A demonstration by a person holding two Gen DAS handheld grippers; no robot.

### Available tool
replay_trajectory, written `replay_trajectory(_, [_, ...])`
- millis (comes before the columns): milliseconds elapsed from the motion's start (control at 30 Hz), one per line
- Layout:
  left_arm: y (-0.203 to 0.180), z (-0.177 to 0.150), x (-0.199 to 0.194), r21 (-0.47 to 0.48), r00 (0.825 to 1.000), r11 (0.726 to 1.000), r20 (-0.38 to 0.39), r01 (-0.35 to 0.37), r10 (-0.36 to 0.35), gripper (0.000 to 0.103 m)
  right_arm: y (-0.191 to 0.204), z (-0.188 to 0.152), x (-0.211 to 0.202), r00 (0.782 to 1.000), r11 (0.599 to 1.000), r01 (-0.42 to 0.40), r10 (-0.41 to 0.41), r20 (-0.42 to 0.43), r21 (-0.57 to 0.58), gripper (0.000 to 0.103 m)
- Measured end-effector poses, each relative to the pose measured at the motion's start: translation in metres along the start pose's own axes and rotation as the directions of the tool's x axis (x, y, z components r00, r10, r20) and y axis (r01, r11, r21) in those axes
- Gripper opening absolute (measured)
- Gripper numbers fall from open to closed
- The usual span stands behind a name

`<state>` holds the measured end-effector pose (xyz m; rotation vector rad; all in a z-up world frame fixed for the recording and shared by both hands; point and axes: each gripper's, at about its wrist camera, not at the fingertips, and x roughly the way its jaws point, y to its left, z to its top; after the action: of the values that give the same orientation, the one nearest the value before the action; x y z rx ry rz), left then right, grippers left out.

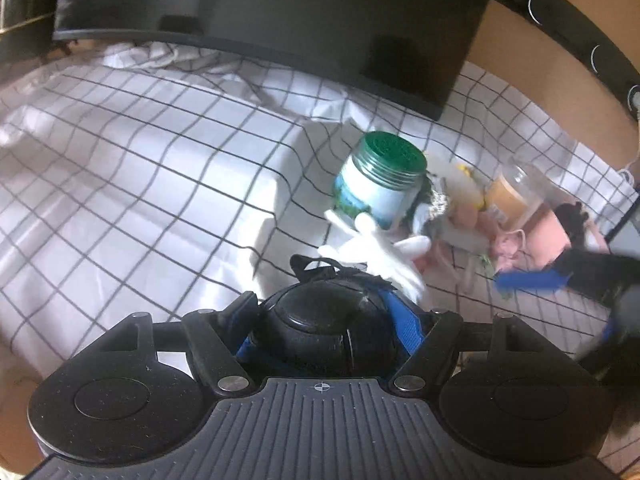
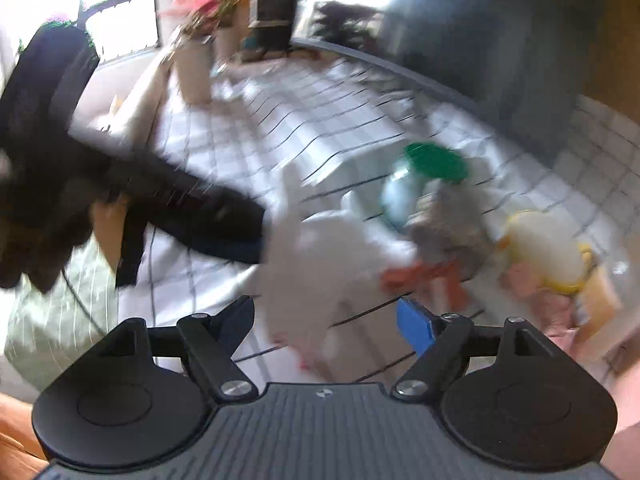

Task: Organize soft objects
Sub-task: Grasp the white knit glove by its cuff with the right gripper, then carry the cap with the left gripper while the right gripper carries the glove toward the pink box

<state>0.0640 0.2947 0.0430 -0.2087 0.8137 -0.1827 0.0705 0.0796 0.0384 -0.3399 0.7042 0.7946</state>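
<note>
My left gripper [image 1: 332, 312] is shut on a black rounded padded thing [image 1: 324, 332] with a strap loop, which fills the gap between the blue pads. Just beyond it a white plush toy [image 1: 372, 248] lies on the checked cloth [image 1: 140, 184]. In the blurred right wrist view my right gripper [image 2: 324, 320] stands open, and the white plush toy [image 2: 320, 264] reaches into the space between its fingers without touching the pads. The left gripper's fingers [image 2: 224, 216] come in from the left beside the plush. The right gripper's blue fingers [image 1: 528, 280] show at the right.
A green-lidded jar [image 1: 380, 176] and a clear jar with tan contents [image 1: 516, 196] stand behind the plush among grey, pink and yellow soft things [image 2: 448, 224]. A black monitor [image 1: 280, 12] stands at the back. A vase of flowers [image 2: 196, 60] stands far left.
</note>
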Motion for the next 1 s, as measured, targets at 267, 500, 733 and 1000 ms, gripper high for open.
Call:
replay_trajectory(267, [-0.008, 0.008, -0.018, 0.035, 0.999, 0.999, 0.015, 0.029, -0.03, 0.077, 0.008, 0.007, 0.034, 0.989, 0.99, 0.14, -0.141, -0.036, -0.016, 0.007])
replay_trajectory(500, [-0.029, -0.002, -0.013, 0.112, 0.996, 0.991, -0.046, 0.078, -0.073, 0.077, -0.048, -0.009, -0.045, 0.969, 0.962, 0.245, -0.245, -0.019, 0.12, 0.006])
replay_trajectory(733, [-0.086, -0.006, 0.012, 0.24, 0.96, 0.933, -0.157, 0.266, -0.233, 0.076, -0.086, -0.044, -0.131, 0.923, 0.885, 0.373, -0.385, -0.012, 0.277, 0.006])
replay_trajectory(1000, [-0.197, -0.004, 0.039, 0.456, 0.859, 0.728, -0.289, 0.512, -0.423, 0.074, -0.113, -0.12, -0.209, 0.796, 0.699, 0.593, -0.584, -0.16, 0.399, 0.006])
